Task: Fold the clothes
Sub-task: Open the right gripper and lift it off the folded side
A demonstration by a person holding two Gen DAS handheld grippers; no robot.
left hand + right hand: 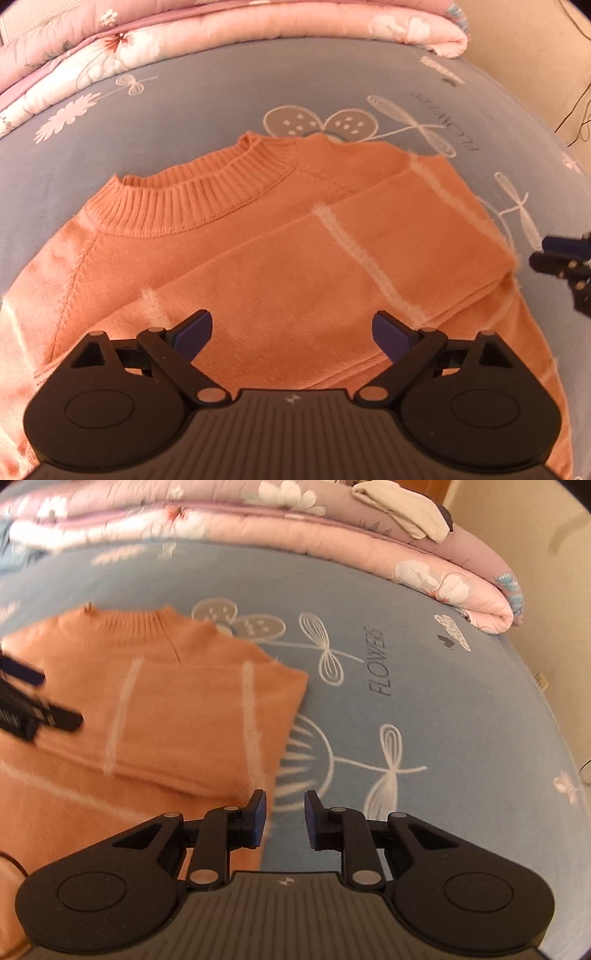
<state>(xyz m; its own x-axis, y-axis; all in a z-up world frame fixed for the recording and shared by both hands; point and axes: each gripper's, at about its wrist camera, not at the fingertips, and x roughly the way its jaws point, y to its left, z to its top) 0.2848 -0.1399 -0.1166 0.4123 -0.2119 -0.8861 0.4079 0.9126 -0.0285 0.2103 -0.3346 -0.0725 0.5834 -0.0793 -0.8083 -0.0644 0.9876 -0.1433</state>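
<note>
While the orange sweater [280,236] lies flat on the bed [424,709] with one sleeve [332,258] folded across its chest, both tools are released: left tool [293,338] above the sleeve, right tool [284,818] at the sweater's side edge, where a clean pinch would likely keep the fold square.

Parted right tongs [284,818] beside orange sweater [177,709]

My sweater [280,236] is salmon-orange with thin pale stripes. Under it the bedsheet [461,709] is blue-grey, printed with white outline flowers and dragonflies. The folded quilt [258,33] is pink with white blossoms. My tongs [293,334] are black with dark blue pads [391,338].
</note>
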